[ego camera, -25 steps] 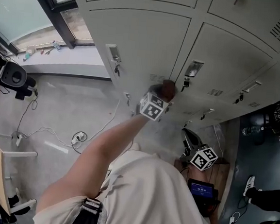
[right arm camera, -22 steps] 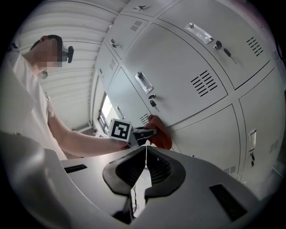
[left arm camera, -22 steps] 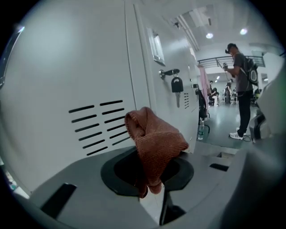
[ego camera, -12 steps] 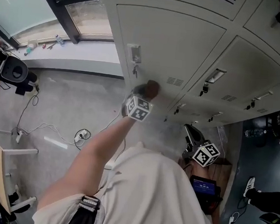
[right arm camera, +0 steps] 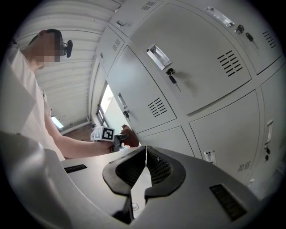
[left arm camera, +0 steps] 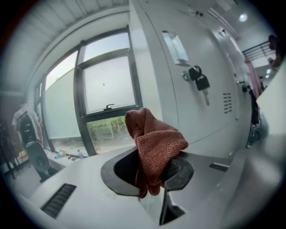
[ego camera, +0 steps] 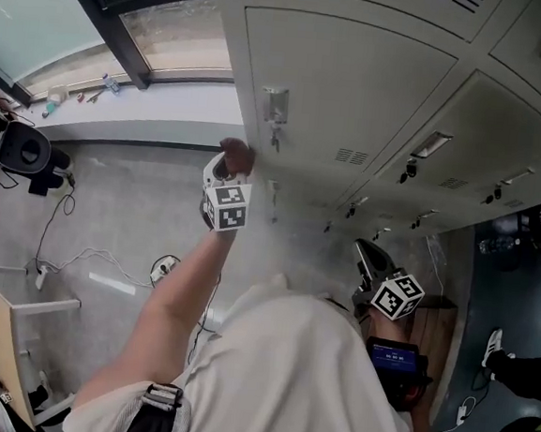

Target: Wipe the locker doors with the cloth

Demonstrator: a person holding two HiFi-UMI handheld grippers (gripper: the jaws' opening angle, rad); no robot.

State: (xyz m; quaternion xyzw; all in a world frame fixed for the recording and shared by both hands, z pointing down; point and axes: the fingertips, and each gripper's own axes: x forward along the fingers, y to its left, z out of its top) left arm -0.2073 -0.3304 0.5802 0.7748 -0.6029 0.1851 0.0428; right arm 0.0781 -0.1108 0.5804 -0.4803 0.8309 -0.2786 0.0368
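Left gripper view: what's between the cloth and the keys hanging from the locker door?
Only bare locker door between the cloth and the keys, seen in the left gripper view.

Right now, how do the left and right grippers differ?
The left gripper is shut on a red-brown cloth; the right gripper is shut, empty. The left gripper is raised beside the locker door; the right gripper sits low, near the person's torso. Both carry marker cubes.

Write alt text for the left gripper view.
The left gripper is shut on a bunched reddish-brown cloth, close to a pale grey locker door. Keys hang from its lock; a large window fills the left.
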